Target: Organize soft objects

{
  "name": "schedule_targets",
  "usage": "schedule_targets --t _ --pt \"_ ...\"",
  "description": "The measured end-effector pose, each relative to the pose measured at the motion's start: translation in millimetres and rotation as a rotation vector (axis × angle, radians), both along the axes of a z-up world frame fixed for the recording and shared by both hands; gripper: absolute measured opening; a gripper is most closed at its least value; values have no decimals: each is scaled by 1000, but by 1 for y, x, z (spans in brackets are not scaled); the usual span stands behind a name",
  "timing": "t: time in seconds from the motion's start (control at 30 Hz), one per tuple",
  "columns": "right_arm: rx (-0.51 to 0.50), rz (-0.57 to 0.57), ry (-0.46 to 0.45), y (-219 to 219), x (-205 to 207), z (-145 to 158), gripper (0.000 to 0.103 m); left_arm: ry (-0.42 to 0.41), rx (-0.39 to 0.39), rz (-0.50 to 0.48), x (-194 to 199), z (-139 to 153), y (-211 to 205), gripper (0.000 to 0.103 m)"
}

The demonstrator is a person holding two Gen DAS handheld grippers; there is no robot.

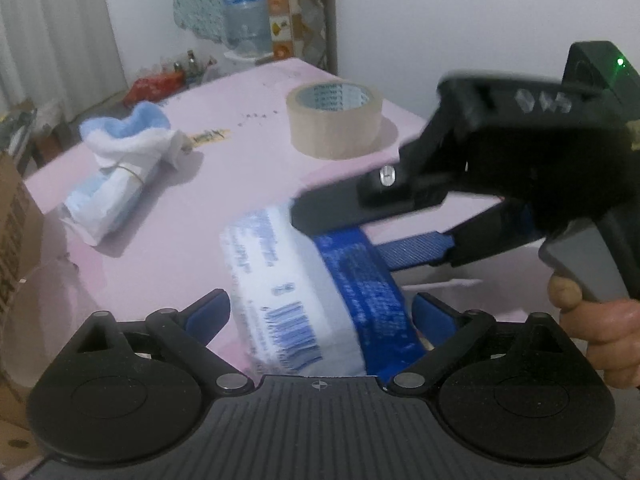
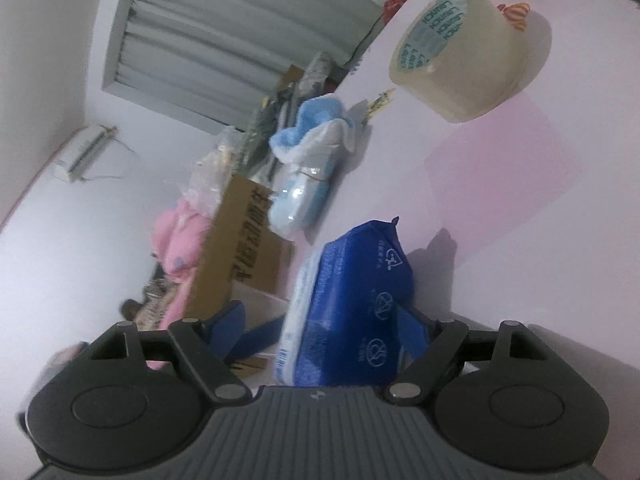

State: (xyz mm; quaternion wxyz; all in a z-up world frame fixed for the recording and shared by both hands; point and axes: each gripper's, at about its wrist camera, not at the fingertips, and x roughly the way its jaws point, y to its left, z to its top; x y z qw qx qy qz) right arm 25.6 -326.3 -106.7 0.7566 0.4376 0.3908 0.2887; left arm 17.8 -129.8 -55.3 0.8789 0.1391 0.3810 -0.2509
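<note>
A blue and white soft tissue pack (image 1: 316, 292) lies at the near edge of the pink table (image 1: 224, 184). My left gripper (image 1: 320, 312) is wide open with the pack between its blue pads, not pressing it. My right gripper (image 1: 360, 236) comes in from the right, rolled sideways, and straddles the same pack (image 2: 352, 308); its jaws stand open around it (image 2: 320, 328). A rolled blue and white towel bundle (image 1: 116, 176) tied with a band lies at the left; it also shows in the right wrist view (image 2: 304, 172).
A roll of clear packing tape (image 1: 334, 120) stands on the table behind the pack, also in the right wrist view (image 2: 472, 52). A cardboard box (image 1: 16, 248) stands beside the table's left edge, with a pink soft toy (image 2: 180, 248) near it. A water bottle (image 1: 246, 8) stands at the far wall.
</note>
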Motion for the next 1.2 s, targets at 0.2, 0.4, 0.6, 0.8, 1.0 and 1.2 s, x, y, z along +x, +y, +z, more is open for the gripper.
schedule_targets --t 0.2,0.4,0.6,0.8,1.0,1.2 --pt "57 8 -12 -1 -1 1 52 18 -1 11 0 -4 -6 99" --pt "112 27 -59 -2 -4 8 51 30 -27 70 5 -6 2 86" --pt "54 -28 -6 -7 -5 1 51 52 -90 105 6 -6 11 81" --pt "52 1 59 3 5 -8 46 154 -254 133 16 -4 29 80" --pt "39 -6 64 1 -2 -2 47 247 -382 95 17 -8 35 81" --pt "19 4 70 -2 -8 1 47 234 -330 28 10 -2 26 87"
